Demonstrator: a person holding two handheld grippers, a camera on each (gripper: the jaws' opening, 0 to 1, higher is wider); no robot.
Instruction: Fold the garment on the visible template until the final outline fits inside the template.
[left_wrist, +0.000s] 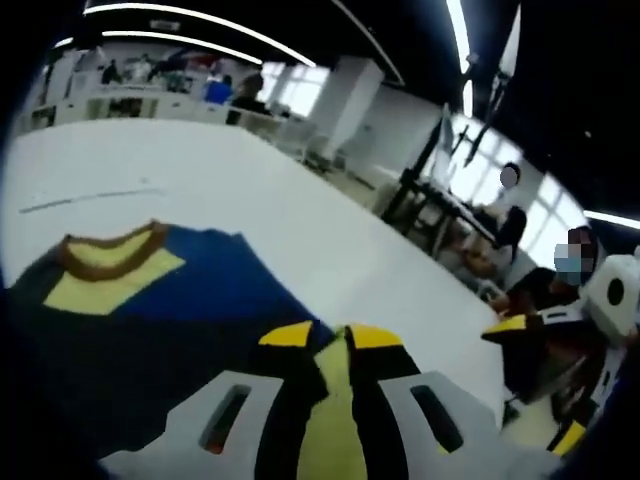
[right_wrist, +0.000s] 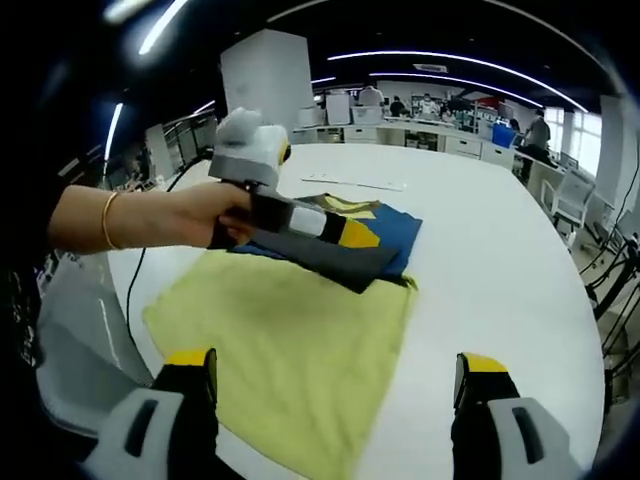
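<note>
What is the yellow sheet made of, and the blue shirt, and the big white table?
The yellow sheet looks like soft cloth, matte, perhaps fleece: it lies limp with a faint fuzzy grain. The blue shirt looks like knit fabric, since it folds flat and has a brown ribbed-looking collar. The white table seems hard and smooth, probably laminate, with a slight sheen.

White desk: yellow-green cloth lies flat on it; blue garment at the cloth's far edge, apparently overlapping it.
</note>
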